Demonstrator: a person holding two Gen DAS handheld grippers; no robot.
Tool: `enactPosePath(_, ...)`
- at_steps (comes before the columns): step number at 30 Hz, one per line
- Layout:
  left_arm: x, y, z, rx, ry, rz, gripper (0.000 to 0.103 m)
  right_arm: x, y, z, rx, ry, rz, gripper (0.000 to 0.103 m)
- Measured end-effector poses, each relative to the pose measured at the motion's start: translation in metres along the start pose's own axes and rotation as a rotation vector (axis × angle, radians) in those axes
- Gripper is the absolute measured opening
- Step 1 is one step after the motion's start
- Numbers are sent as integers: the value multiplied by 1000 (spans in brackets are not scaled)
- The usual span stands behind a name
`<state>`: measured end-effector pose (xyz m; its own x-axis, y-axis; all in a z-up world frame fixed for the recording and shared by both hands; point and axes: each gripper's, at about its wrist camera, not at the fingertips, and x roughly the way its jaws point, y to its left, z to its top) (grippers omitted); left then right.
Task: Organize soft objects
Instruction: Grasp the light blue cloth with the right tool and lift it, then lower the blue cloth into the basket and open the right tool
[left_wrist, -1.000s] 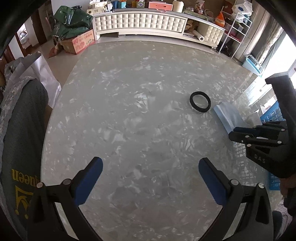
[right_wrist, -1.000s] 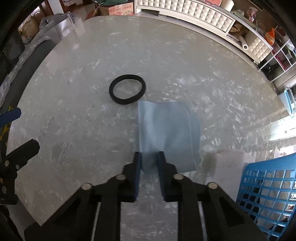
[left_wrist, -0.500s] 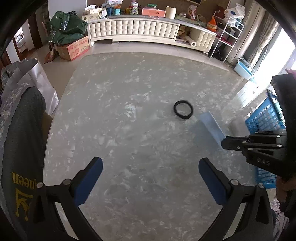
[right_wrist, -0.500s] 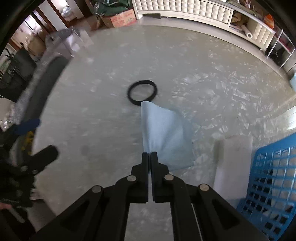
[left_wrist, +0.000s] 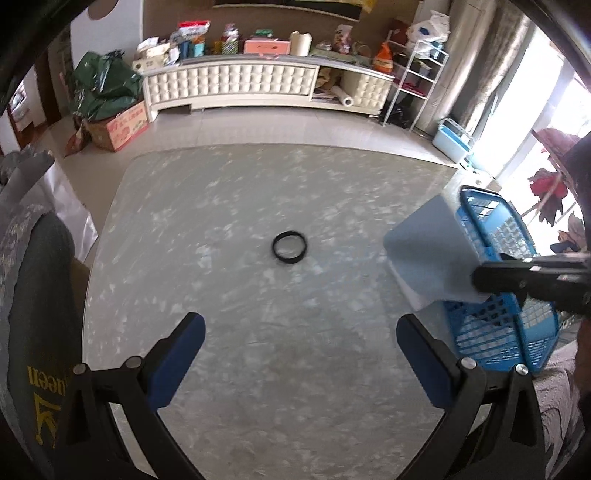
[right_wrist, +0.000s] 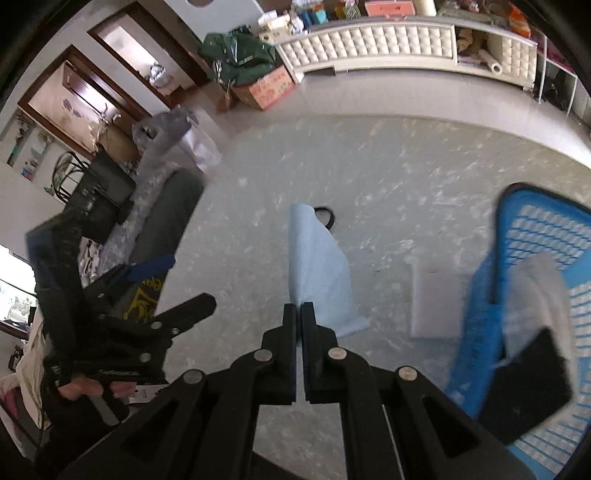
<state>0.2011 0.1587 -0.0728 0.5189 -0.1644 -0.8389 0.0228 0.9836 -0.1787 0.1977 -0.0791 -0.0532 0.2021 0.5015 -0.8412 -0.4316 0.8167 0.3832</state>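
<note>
The right gripper (right_wrist: 299, 308) is closed on the blue cloth (right_wrist: 319, 273), which hangs above the table (left_wrist: 258, 350) beside the blue basket (right_wrist: 535, 236). The left gripper (left_wrist: 301, 360) is wide open and empty. The basket already holds some items; a white pad (right_wrist: 436, 299) and a black ring (left_wrist: 290, 247) remain on the table.

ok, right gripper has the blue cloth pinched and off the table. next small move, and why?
Probably carry the blue cloth sideways over the blue basket. The right gripper is shut on its edge, it hangs clear of the table, and the basket sits just beside it, already holding other items.
</note>
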Motion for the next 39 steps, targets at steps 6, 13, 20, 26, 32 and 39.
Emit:
enactPosePath(6, -11, -32, 7, 50, -25, -44, 103, -55, -21, -14, 26, -80, 8, 2)
enactPosePath(13, 4, -65, 14, 70, -11, -109, 103, -98, -54, -33, 51, -150, -46, 2)
enactPosePath(20, 32, -97, 15, 110, 30, -93, 103, -109, -80, -43, 91, -186, -134, 2)
enactPosePath(26, 50, -110, 15, 153, 50, -93, 103, -103, -101, -47, 104, -165, -230, 2)
enactPosePath(32, 75, -117, 16, 194, 61, -110, 103, -81, -111, -48, 85, -113, -309, 2)
enactPosePath(39, 99, -130, 12, 341, 61, -94, 103, -55, -108, -47, 69, -51, -307, 2)
